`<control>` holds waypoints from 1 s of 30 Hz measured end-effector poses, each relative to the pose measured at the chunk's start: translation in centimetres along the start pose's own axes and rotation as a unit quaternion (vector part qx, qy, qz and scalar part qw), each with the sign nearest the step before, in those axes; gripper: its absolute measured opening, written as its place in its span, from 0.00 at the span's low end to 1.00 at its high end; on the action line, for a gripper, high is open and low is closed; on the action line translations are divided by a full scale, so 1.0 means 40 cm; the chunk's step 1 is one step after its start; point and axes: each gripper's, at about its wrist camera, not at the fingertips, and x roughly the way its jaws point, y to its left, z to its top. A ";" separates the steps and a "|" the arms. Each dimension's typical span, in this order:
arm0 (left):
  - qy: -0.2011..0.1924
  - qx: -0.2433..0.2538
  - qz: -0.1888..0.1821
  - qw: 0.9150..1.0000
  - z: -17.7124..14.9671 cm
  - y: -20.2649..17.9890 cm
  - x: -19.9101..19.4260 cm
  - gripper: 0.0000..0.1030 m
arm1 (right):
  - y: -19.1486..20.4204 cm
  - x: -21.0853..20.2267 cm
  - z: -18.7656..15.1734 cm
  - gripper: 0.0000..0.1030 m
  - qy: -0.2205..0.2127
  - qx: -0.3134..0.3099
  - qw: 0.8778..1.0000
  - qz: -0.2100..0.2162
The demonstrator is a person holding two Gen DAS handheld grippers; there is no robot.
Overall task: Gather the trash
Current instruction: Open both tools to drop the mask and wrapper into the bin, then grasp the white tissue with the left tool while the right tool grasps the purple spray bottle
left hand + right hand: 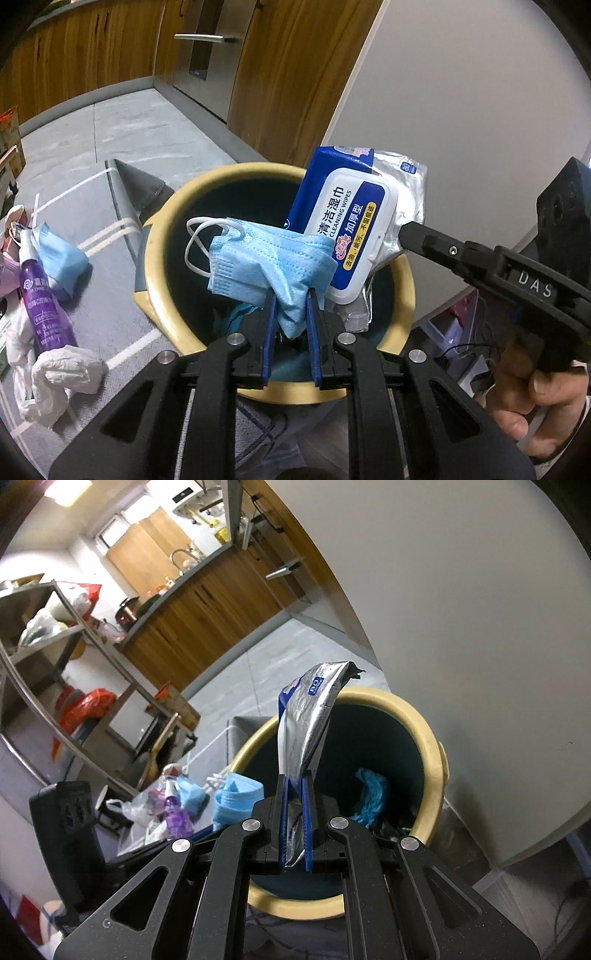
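Room: grey floor (122, 133), wood cabinets (92, 48) lying far.
Left gripper (290, 295): fingers pinching crumpled blue mask (269, 258) over bin (162, 280).
Right gripper (295, 805): fingers clamping wipes pack (310, 716).

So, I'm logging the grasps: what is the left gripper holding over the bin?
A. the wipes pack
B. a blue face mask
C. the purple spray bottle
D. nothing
B: the left gripper has its jaws shut on the blue face mask above the bin; the right gripper has the wipes pack.

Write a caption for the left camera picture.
Left gripper pinches a blue face mask over the bin; right gripper holds a wipes pack.
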 end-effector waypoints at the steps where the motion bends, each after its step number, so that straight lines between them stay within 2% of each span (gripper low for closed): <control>1: 0.003 -0.001 0.000 1.000 -0.001 0.003 0.003 0.14 | -0.002 0.002 0.000 0.08 0.003 0.001 1.000 -0.001; 8: 0.003 -0.007 -0.005 1.000 0.003 0.027 -0.007 0.26 | -0.002 0.021 -0.012 0.09 0.020 -0.004 0.999 -0.031; 12: -0.008 -0.012 -0.005 1.000 0.001 0.042 -0.031 0.34 | -0.001 0.020 -0.017 0.09 0.021 -0.003 0.999 -0.031; 17: -0.033 -0.030 0.006 0.999 -0.006 0.085 -0.087 0.51 | 0.013 0.024 -0.018 0.10 0.020 -0.004 1.000 -0.024; 22: -0.056 -0.049 0.022 0.997 -0.011 0.140 -0.140 0.61 | 0.047 0.028 -0.020 0.25 0.020 -0.018 1.000 -0.012; 25: -0.068 -0.064 0.035 0.995 -0.020 0.185 -0.173 0.61 | 0.081 0.030 -0.022 0.32 0.018 -0.032 0.999 -0.007; 30: -0.084 -0.084 0.059 0.991 -0.042 0.245 -0.229 0.61 | 0.139 0.049 -0.032 0.38 0.026 -0.054 0.998 0.008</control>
